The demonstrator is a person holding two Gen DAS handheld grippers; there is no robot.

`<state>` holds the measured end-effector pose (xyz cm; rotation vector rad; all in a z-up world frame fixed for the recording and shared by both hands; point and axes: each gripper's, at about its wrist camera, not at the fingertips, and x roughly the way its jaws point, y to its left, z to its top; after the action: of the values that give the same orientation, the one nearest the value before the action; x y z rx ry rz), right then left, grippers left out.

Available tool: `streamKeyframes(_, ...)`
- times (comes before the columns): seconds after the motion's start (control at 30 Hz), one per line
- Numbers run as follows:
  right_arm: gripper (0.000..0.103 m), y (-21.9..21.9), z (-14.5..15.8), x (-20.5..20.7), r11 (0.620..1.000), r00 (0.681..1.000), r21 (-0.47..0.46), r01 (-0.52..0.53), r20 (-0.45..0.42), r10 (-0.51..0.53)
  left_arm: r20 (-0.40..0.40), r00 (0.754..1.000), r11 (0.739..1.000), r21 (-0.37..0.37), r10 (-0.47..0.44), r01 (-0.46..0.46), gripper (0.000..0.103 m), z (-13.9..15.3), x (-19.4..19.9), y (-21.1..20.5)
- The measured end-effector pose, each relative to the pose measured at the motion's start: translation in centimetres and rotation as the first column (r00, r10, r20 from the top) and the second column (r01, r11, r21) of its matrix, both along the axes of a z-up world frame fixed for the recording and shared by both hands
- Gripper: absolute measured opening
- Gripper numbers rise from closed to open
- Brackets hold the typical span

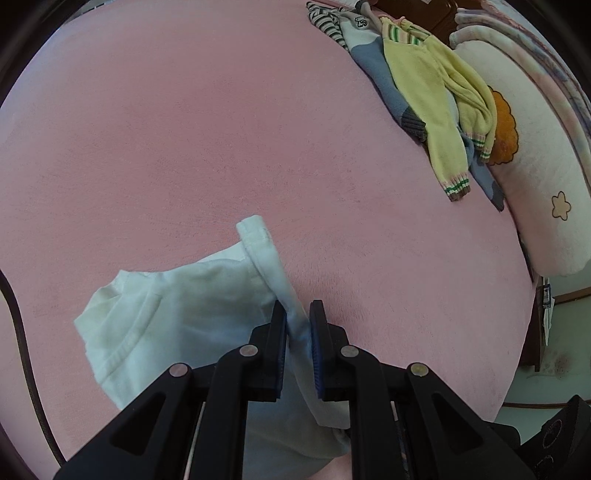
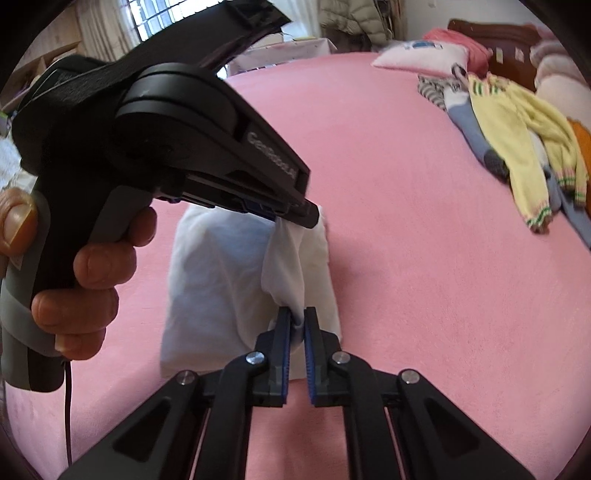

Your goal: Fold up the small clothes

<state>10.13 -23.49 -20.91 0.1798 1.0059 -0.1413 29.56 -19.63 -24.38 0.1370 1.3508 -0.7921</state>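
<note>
While I pinch the white garment with left gripper and right gripper | near on pink bed | risk: thin bunched cloth slips, fold skews

Wide pink plush bedspread filling most of both views. At one o'clock, dark wooden headboard behind pink pillows. At eleven o'clock, barred window letting in daylight beside pale curtains. At twelve o'clock, hanging coats.
</note>
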Motion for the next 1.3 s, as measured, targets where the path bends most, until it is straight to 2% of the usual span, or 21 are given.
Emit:
streamKeyframes(0.33,0.006,-2.4,-1.9,0.4,0.999,0.999,0.048,0.005,-0.036,-0.003,-0.018,1.000,0.999,0.031,0.017,-0.017,0.011,-2.4,-0.1,-2.6)
streamKeyframes(0.57,0.006,-3.8,-2.9,0.5,0.999,0.994,0.003,0.032,-0.100,-0.032,-0.021,0.999,0.999,0.027,0.033,-0.032,0.035,-2.8,-0.6,-3.4)
streamKeyframes(0.73,0.007,-4.7,-2.4,-0.3,0.999,0.993,-0.002,0.041,-0.109,-0.041,-0.004,0.999,0.999,0.011,0.052,-0.052,0.045,-0.7,-0.8,-3.2)
streamKeyframes(0.93,0.007,-4.2,-0.4,-0.9,1.000,0.998,0.012,0.002,-0.068,-0.001,0.053,0.988,0.989,-0.024,0.145,-0.144,0.051,3.4,-0.7,0.6)
streamKeyframes(1.03,0.007,-3.7,0.6,-0.5,0.999,0.999,0.031,-0.028,-0.041,0.029,0.115,0.972,0.979,-0.003,0.203,-0.204,0.055,4.9,-1.0,3.6)
streamKeyframes(1.17,0.007,-2.8,1.4,1.1,0.995,0.996,0.050,-0.083,-0.012,0.084,0.175,0.950,0.960,0.060,0.259,-0.273,0.056,5.2,-2.0,7.6)
streamKeyframes(1.3,0.007,-1.4,1.0,2.6,0.986,0.989,0.083,-0.144,-0.008,0.145,0.176,0.947,0.951,0.109,0.269,-0.291,0.056,3.6,-3.2,9.9)
